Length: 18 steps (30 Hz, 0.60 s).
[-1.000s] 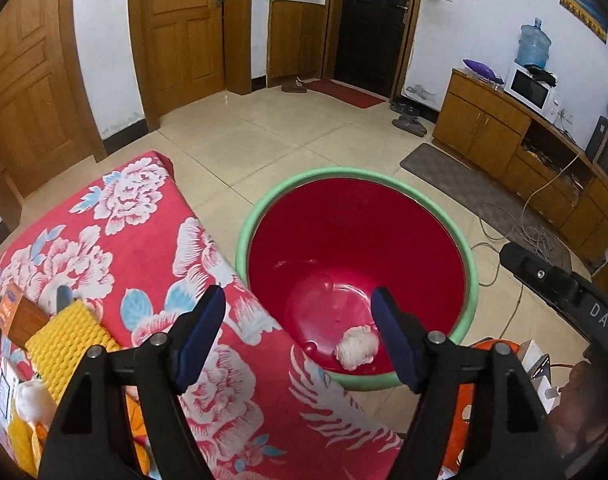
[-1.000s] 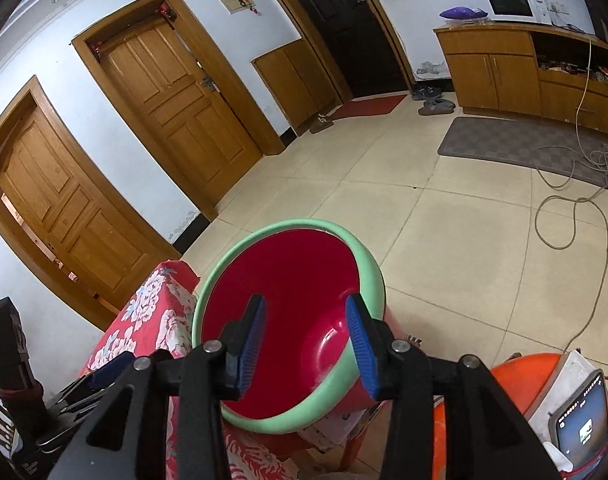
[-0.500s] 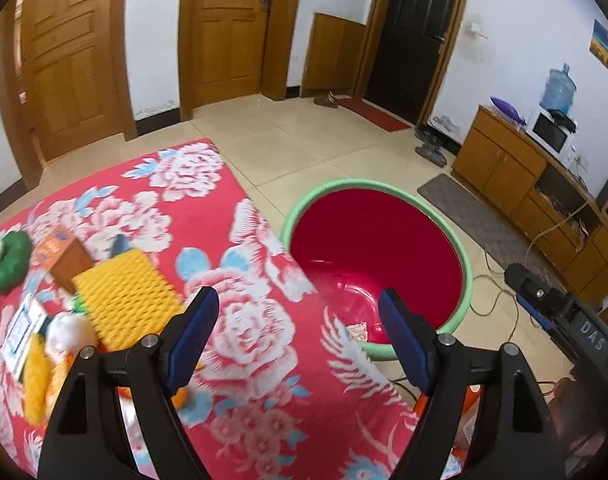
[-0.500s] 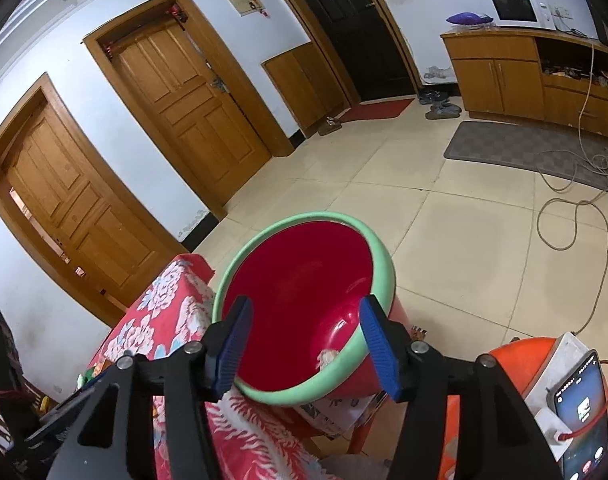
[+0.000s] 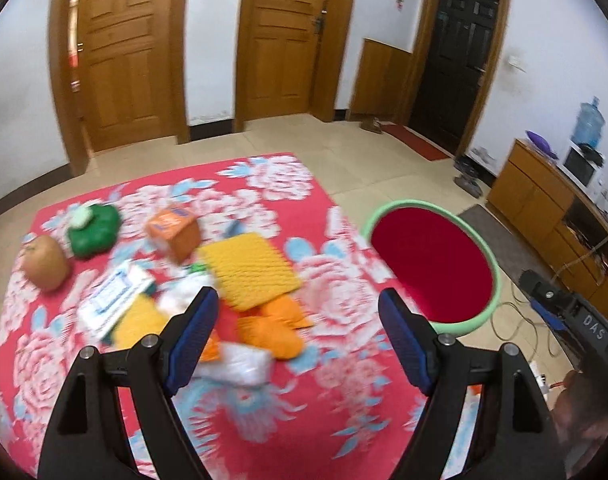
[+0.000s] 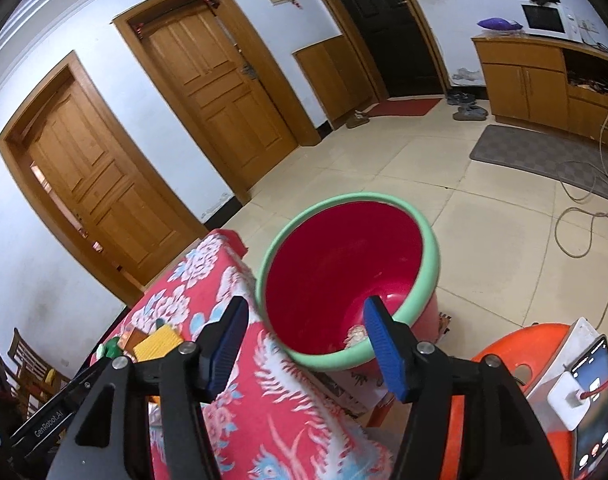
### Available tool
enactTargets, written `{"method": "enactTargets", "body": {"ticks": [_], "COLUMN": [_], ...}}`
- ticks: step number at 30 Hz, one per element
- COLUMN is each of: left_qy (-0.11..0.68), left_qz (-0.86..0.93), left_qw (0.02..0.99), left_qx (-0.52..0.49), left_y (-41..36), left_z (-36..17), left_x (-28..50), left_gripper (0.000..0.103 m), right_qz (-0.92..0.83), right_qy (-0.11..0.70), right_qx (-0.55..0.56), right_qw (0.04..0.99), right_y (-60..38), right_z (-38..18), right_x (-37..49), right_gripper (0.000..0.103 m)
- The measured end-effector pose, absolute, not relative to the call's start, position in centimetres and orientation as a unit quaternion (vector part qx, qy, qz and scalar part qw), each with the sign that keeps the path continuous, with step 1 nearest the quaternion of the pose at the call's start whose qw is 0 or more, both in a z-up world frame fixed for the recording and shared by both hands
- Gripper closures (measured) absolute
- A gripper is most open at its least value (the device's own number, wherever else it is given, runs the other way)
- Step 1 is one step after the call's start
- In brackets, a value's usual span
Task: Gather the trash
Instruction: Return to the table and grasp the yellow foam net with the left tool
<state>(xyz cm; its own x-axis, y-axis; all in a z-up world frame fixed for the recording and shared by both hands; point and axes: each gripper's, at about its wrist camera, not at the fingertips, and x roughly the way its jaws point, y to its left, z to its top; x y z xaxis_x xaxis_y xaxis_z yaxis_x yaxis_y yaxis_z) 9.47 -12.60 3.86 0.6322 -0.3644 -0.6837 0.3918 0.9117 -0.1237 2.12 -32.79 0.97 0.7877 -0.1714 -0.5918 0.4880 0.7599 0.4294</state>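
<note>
My left gripper point(image 5: 299, 340) is open and empty above a table with a red floral cloth point(image 5: 344, 400). Below it lies a clutter: a white crumpled wrapper point(image 5: 235, 364), orange scraps point(image 5: 271, 328), a yellow knitted mat point(image 5: 247, 268), a white printed card point(image 5: 111, 300) and an orange carton point(image 5: 175, 232). A red basin with a green rim point(image 5: 414, 203) stands off the table's right edge. My right gripper point(image 6: 306, 348) hovers before that basin point(image 6: 432, 248); its jaws are opening with nothing between them. A white paper wad point(image 6: 358, 336) lies in the basin's bottom.
A green toy point(image 5: 93, 230) and a brown round thing point(image 5: 45, 262) sit at the table's far left. An orange stool point(image 6: 504, 348) carrying a phone point(image 6: 592, 400) stands right of the basin. Cables point(image 6: 584, 216) trail over the tiled floor. A wooden cabinet point(image 5: 544, 200) lines the right wall.
The left gripper swung away from the basin and back over the table's clutter, rising a little. The right gripper's jaws spread wider and it drew slightly back from the basin.
</note>
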Motion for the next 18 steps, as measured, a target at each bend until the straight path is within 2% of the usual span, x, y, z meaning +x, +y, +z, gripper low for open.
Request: {"method": "enactTargets", "body": {"ticks": [10,18], "left_qy": [0.394,0.415], "left_qz": [-0.120,-0.108], "left_qw": [0.911,0.904], "left_qx": [0.004,-0.005], "left_y": [-4.9,-3.5], "left_z": [1.4,-1.1], "left_x": [10.1,11.3], "left_gripper": [0.022,0.022], "right_qz": [-0.143,-0.126], "right_qy": [0.298,0.331], "right_qx": [0.283,0.273], "right_qw": [0.900,0.894], "right_y": [-29.8,-28.0], "right_z": [-0.9,-2.4], "right_x": [3.7,4.7], "right_gripper": [0.040,0.040]}}
